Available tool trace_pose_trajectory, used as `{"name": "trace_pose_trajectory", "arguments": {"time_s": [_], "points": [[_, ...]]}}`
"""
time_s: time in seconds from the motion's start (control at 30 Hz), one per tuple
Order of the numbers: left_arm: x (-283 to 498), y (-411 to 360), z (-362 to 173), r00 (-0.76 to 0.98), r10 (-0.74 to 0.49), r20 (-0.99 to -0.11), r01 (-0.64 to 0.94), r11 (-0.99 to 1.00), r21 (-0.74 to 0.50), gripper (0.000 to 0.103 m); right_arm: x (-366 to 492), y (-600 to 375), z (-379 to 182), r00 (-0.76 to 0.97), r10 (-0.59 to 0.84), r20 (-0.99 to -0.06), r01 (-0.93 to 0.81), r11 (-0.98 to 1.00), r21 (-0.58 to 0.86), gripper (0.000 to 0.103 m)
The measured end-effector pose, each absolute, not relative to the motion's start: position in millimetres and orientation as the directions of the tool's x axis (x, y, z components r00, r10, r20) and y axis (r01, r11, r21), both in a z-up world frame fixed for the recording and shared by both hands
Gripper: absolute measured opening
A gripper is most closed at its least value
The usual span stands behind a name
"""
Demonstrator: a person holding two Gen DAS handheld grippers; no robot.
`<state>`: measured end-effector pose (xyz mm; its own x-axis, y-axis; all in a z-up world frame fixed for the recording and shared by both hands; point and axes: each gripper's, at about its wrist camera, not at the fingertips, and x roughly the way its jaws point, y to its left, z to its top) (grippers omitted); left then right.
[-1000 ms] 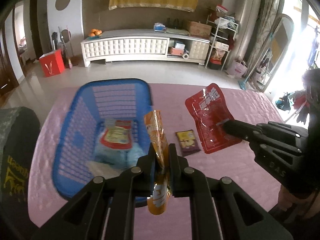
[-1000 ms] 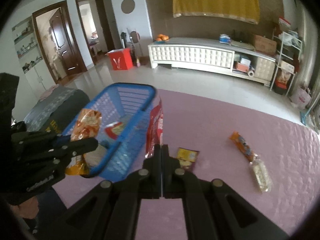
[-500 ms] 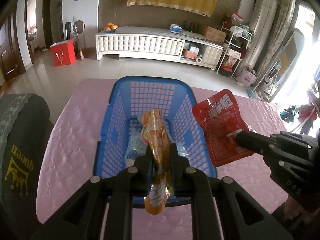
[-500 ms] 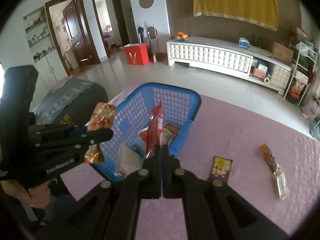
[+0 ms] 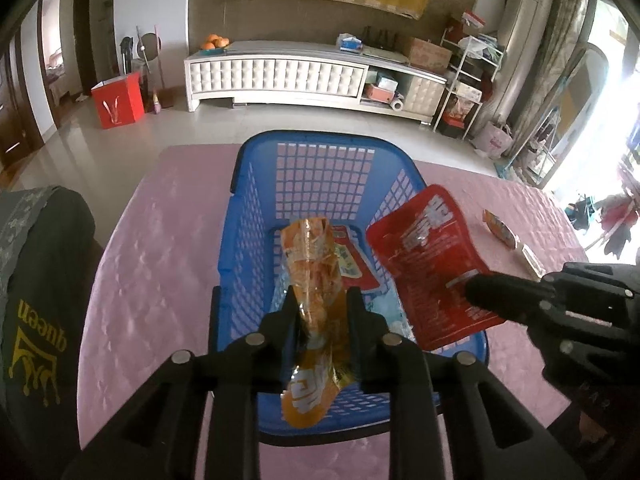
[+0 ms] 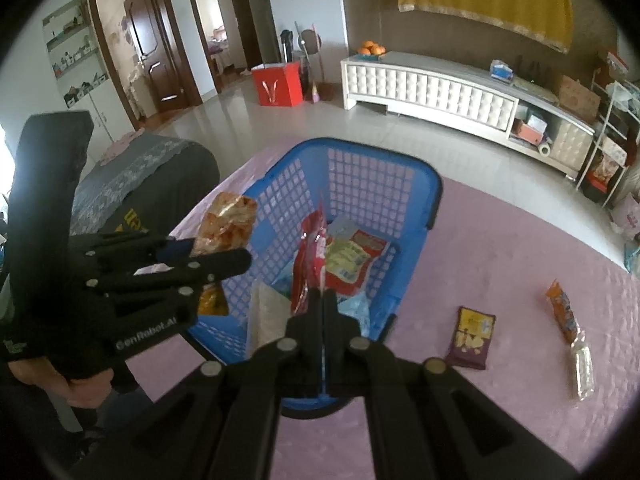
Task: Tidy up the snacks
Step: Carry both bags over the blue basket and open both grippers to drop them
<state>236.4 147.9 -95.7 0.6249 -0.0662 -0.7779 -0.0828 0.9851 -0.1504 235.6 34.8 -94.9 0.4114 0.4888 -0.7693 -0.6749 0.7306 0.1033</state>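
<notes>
A blue slotted basket [image 5: 320, 140] [image 6: 400, 162] stands on the pink table and holds several snack packets, one of them red and yellow [image 6: 352, 256]. My left gripper [image 5: 320, 300] hangs over the basket's near end. Its jaws are opening, and the orange snack packet [image 5: 312, 264] [image 6: 228, 228] stands loosely between them. My right gripper [image 6: 323, 296] is shut on the lower edge of a flat red packet [image 6: 310, 256] [image 5: 432, 264], held upright above the basket's right side.
A purple packet [image 6: 472, 338] and a long orange-and-clear packet [image 6: 568, 320] lie on the pink tablecloth [image 5: 152, 240] right of the basket. A dark chair back with a "queen" cover [image 5: 36, 300] stands at the table's left edge.
Both grippers carried their packets from beside the basket to above it. The left jaws, pinched tight on the orange packet before, have parted around it.
</notes>
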Motion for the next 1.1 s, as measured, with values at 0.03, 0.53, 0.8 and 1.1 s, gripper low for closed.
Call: {"name": "trace_pose_trajectory", "arguments": {"time_s": [0.03, 0.53, 0.8, 1.1], "points": [[237, 149, -98, 0.623, -0.069, -0.779, -0.086, 0.984, -0.156, 0.02, 235, 37, -97, 0.411, 0.482, -0.774, -0.677, 0.73, 0.095, 0.002], [229, 161, -106, 0.609, -0.094, -0.788, -0.09, 0.979, -0.186, 0.051, 236, 49, -110, 0.382, 0.452, -0.806, -0.678, 0.73, 0.089, 0.002], [219, 151, -97, 0.628, -0.074, -0.775, -0.056, 0.989, -0.14, 0.063, 236, 53, -117, 0.353, 0.429, -0.832, -0.674, 0.733, 0.091, 0.002], [199, 139, -86, 0.627, -0.065, -0.776, -0.048, 0.991, -0.122, 0.066, 223, 37, -106, 0.385, 0.391, -0.836, -0.665, 0.745, 0.042, 0.058]]}}
